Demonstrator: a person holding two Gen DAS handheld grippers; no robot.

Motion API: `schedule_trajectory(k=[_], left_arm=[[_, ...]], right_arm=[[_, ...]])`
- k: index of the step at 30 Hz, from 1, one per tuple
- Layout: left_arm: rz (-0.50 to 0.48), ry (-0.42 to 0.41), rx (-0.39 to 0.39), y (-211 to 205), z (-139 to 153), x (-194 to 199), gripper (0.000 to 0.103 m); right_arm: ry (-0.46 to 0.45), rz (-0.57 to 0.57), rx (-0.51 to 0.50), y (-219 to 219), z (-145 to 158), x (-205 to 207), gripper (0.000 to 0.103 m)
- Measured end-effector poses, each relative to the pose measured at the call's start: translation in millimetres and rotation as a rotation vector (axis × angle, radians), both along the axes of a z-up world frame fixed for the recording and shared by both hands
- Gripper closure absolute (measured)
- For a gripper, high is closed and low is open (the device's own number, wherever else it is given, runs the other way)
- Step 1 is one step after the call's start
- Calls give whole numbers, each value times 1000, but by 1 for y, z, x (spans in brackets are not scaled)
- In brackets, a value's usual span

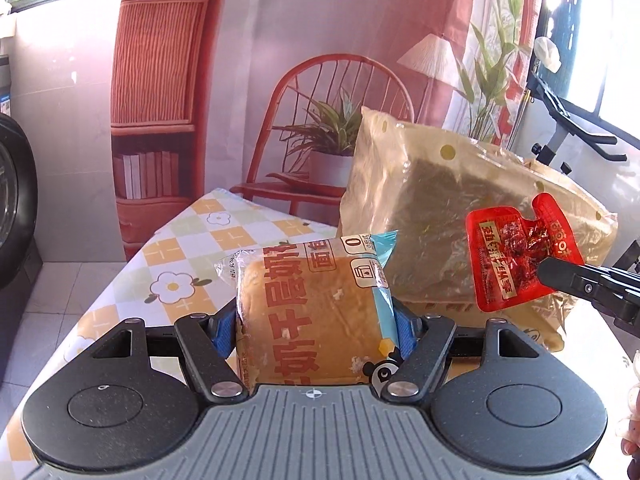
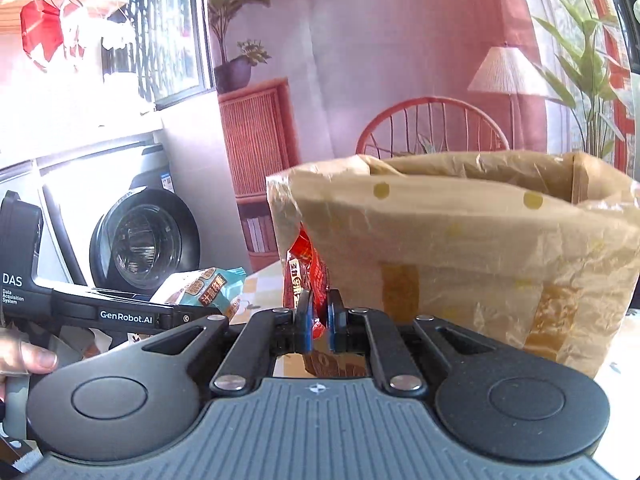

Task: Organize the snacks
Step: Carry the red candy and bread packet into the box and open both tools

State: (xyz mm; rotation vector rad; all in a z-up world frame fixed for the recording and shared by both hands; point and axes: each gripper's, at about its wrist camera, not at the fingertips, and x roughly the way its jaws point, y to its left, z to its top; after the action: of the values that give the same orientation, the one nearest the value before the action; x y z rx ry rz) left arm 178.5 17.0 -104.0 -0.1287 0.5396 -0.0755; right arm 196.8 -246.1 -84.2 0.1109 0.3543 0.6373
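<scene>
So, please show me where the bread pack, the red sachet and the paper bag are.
bread pack (image 1: 308,316): left wrist view, its clear front over the loaf.
red sachet (image 1: 516,256): left wrist view, middle of its printed face.
paper bag (image 2: 480,248): right wrist view, its front wall.

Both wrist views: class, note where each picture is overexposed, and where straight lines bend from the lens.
Left wrist view: the window at the right edge is blown out, and the clear-wrapped bread loaf sits sharp; the checked floral tablecloth edge curves. Right wrist view: the upper-left laundry area is washed white, and the black front-loading washer leans, bowed by fisheye distortion.
</scene>
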Motion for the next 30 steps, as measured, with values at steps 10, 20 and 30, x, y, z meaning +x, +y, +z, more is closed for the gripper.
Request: schedule_trajectory(k=[10, 20, 30], left_arm=[[-127, -196, 20, -39, 91, 39, 28], [-213, -143, 63, -108, 99, 122, 28], [-196, -108, 49, -91, 88, 130, 26]], right_arm=[[-103, -133, 140, -40, 69, 33, 96], [88, -259, 108, -46, 46, 82, 95], [116, -248, 109, -58, 42, 69, 82]])
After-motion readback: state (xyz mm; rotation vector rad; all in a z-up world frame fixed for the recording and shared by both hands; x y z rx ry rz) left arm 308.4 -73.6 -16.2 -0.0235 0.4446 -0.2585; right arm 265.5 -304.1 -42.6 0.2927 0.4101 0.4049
